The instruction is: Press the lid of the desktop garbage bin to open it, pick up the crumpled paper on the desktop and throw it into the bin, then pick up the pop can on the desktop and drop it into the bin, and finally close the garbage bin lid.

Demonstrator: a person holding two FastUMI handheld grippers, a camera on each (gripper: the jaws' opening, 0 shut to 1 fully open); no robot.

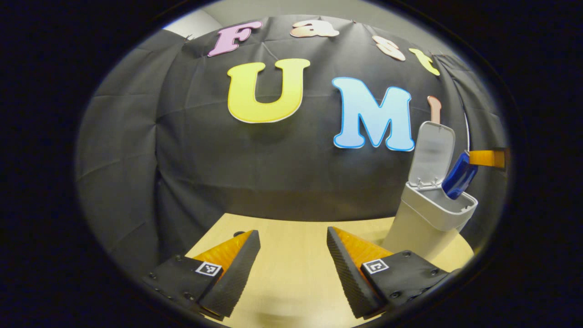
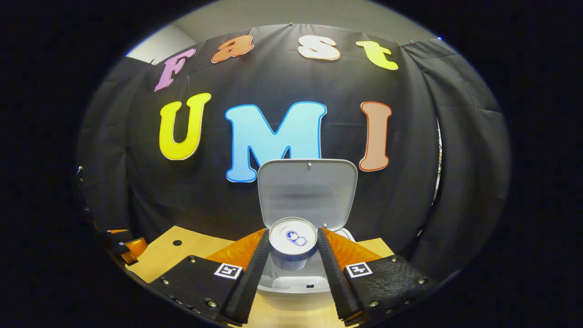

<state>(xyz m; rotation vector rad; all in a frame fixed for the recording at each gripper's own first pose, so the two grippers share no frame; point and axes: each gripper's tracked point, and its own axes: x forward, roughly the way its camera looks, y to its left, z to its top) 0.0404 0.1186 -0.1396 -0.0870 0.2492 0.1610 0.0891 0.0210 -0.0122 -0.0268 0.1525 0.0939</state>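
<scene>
The right gripper [image 2: 291, 255] holds the pop can [image 2: 292, 238] clamped between its two fingers, one pressing each side of the can body. In the right gripper view the can's silver top end with its pull tab faces the camera, so the long axis runs along the fingers, away from the hand toward the bin. The white desktop garbage bin [image 2: 291, 284] sits directly beyond and below the can, at 6 o'clock from it, its front rim between the fingers. The lid [image 2: 307, 189] stands upright at 12 o'clock from the can.

In the left gripper view the blue can [image 1: 459, 176] tilts with its lower end at or just inside the bin opening [image 1: 444, 205], at about 3 o'clock in that view, the raised lid [image 1: 432, 155] just behind it. The next move, as I judge it, is simply releasing: the can is already over the mouth and pointing down into it, so spreading the fingers should drop it in. A tilted can could catch on the rim.

The left gripper [image 1: 294, 259] hovers over the bare desk [image 1: 291, 237], fingers apart with nothing between them, well apart from the bin; the right hand is the one at the bin.

Counted: one bin, one lid, one can, two grippers. I see no crumpled paper on the visible desk.
</scene>
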